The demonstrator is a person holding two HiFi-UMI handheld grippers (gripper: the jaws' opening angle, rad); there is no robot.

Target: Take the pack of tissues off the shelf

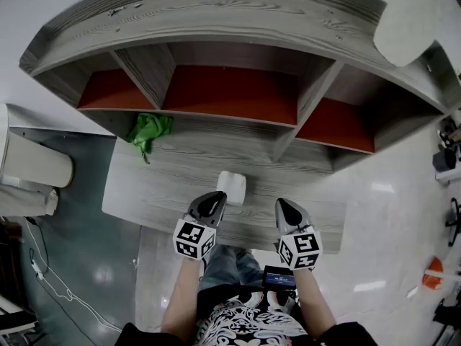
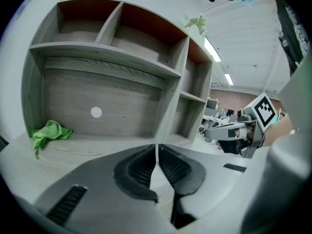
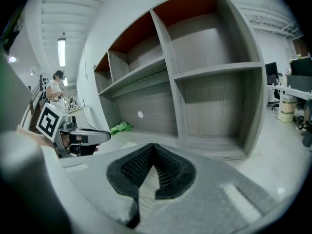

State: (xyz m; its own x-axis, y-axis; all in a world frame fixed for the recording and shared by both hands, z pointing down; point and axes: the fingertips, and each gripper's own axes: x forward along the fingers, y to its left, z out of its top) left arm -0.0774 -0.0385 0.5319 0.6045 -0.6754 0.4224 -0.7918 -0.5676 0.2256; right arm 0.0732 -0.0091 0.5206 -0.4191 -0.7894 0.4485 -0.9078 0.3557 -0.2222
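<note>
The white pack of tissues [image 1: 231,187] lies on the grey wood surface [image 1: 158,186] below the shelf unit [image 1: 216,20], just beyond the tip of my left gripper [image 1: 215,198]. It stays hidden in the left gripper view, below the jaws. My left gripper [image 2: 156,149] has its jaws together at the tips with nothing between them. My right gripper [image 1: 282,205] hovers to the right of the pack, apart from it. Its jaws [image 3: 154,148] also meet at the tips and hold nothing. Both point toward the shelf compartments, which look bare.
A crumpled green cloth [image 1: 149,131] sits at the left of the wood surface, under the lowest shelf [image 2: 48,132]. Upright dividers [image 1: 148,74] split the shelf into compartments with red back panels. A white rounded object [image 1: 407,20] rests on top at the right.
</note>
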